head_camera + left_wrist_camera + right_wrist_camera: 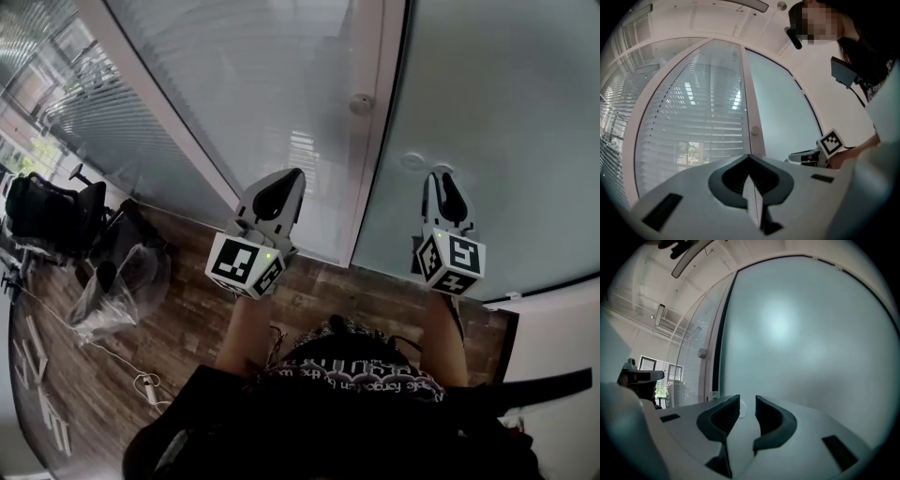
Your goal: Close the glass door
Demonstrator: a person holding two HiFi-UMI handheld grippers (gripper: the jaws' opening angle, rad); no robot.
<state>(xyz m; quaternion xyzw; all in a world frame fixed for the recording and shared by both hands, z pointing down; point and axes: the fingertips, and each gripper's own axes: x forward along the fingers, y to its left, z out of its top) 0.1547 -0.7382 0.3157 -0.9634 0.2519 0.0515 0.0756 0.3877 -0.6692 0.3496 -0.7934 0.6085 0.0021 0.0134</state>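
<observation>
The frosted glass door (487,112) fills the right of the head view, its edge against a pale upright frame (375,141). My right gripper (441,176) points at the door just beside a small round fitting (412,161) on the glass. Its jaws (747,399) stand apart with nothing between them, and whether they touch the glass cannot be told. My left gripper (286,183) is held before the frame and the glass panel to its left. Its jaws (750,157) are shut and empty. A round knob (361,103) sits higher on the frame.
Left of the frame runs a glass wall with blinds (234,94). On the wooden floor at the left stand a black office chair (47,220) and a clear plastic bag (122,291), with cables (145,384) nearby. A white wall (562,328) meets the door at the right.
</observation>
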